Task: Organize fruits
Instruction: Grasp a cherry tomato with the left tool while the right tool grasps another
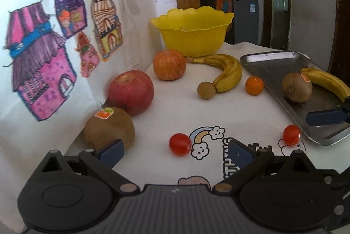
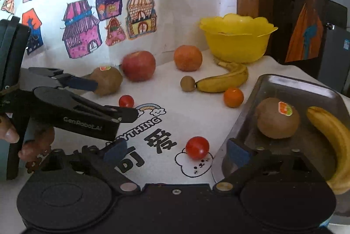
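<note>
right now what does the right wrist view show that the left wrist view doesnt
Only the right wrist view: the whole left gripper from the side, the hand holding it, and the full banana in the tray.
Only the left wrist view: just a fingertip of the right gripper over the metal tray.
Both: the yellow bowl, two apples, kiwis, cherry tomatoes and the small orange.
</note>
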`<state>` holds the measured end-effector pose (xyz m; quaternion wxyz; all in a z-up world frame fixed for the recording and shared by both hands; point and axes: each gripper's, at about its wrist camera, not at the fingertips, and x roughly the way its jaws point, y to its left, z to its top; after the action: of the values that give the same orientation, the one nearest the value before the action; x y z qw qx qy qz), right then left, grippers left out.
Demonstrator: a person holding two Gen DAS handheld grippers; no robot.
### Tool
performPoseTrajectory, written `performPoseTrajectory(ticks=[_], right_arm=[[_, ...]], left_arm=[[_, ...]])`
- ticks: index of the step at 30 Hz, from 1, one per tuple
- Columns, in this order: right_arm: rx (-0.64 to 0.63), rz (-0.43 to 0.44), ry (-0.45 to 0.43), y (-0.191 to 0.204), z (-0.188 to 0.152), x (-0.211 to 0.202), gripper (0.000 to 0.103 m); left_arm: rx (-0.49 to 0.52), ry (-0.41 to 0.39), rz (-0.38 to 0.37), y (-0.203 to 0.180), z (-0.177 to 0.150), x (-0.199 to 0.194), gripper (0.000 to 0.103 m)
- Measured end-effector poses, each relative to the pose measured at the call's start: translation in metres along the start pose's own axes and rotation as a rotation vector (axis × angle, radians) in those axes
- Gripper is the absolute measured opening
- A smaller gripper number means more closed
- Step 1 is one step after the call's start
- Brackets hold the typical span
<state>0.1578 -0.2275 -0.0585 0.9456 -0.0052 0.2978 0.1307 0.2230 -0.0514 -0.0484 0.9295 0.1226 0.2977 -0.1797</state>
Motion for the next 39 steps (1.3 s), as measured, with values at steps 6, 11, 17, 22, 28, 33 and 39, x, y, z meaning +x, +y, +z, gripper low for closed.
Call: performPoseTrajectory(ticks=[6,11,17,22,28,33,39], right_arm=[[-0.003,0.012,-0.018,-0.001,-0.002,0.003,0.088],[0.000,0.024,-0.025,-0.001,0.000,0.005,0.087],[-0.004,0.035,-0.012,0.003,0.003,0.011,0.085],[0.012,0.032,0.009,0.002,0.004,0.015,0.085],[0.038,0.074,0.030,0.002,0.003,0.018,0.078],[0.046,0.074,0.033,0.001,0.003,0.017,0.074],[0.052,0.077,0.036,0.000,0.003,0.018,0.070]], left_arm=[[-0.032,0.001,-0.013,0.002,0.001,0.008,0.102],[-0.032,0.009,-0.013,0.000,0.004,0.014,0.102],[-0.041,0.028,-0.023,0.000,0.004,0.019,0.098],[-0.053,0.046,-0.048,0.002,0.003,0.022,0.090],[-0.037,0.040,-0.083,0.000,0.002,0.021,0.082],[-0.026,0.034,-0.096,-0.003,0.004,0.021,0.072],[-0.027,0.026,-0.103,-0.003,0.004,0.020,0.058]])
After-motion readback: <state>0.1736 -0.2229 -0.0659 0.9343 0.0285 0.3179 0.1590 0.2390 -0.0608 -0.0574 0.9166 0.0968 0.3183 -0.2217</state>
